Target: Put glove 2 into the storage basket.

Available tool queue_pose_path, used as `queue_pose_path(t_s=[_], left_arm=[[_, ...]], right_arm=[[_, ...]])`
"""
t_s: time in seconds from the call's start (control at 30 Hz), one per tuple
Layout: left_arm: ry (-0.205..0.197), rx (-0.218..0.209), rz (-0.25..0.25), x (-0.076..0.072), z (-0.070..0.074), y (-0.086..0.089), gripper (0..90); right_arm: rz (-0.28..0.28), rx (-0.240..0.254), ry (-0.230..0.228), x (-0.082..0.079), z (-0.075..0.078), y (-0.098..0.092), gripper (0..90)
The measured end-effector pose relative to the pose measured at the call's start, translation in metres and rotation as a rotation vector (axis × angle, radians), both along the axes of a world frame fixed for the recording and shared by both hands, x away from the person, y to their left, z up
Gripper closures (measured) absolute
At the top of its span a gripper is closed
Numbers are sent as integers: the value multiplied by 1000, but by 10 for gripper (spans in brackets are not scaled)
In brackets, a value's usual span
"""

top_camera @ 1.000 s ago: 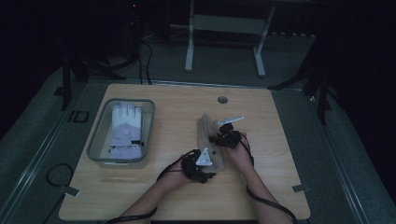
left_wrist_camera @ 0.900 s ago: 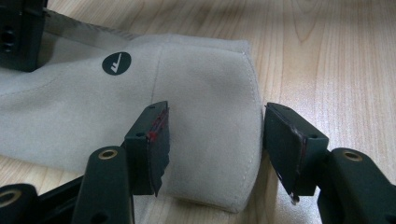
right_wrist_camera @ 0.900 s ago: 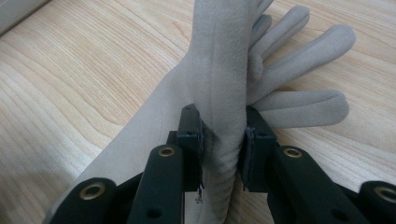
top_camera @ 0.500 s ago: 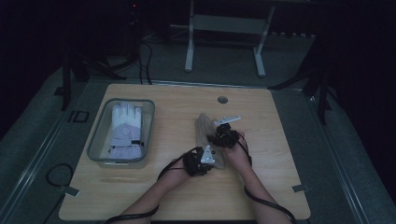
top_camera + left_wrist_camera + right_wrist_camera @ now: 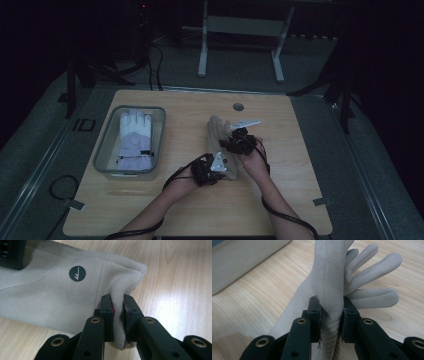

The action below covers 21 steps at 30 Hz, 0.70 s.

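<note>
Nearby, grey bin with white glove

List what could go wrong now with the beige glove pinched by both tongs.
The left tongs pinch only a small fold at the beige glove cuff edge, so it may slip out. The right tongs clamp a bunched ridge while the glove's fingers hang loose; they might snag the bin rim.

Beige suede-like glove, seemingly lifted off table
</note>
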<state>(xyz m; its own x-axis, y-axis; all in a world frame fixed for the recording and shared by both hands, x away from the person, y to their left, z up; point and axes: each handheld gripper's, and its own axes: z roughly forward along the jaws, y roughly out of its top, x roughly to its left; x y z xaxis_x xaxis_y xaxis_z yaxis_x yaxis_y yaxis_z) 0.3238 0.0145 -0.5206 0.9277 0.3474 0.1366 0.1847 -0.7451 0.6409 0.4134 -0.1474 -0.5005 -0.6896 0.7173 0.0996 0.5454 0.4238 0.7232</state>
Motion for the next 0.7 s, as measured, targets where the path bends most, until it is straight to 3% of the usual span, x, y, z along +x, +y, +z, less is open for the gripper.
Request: queue_pose_path(t_s=[0.3,0.7], left_arm=[[-37,11,3,-6,19,22,808],[-50,41,21,-10,37,56,808]], right_arm=[[29,31,-27,-3,20,19,737],[59,64,-38,-3,35,49,737]])
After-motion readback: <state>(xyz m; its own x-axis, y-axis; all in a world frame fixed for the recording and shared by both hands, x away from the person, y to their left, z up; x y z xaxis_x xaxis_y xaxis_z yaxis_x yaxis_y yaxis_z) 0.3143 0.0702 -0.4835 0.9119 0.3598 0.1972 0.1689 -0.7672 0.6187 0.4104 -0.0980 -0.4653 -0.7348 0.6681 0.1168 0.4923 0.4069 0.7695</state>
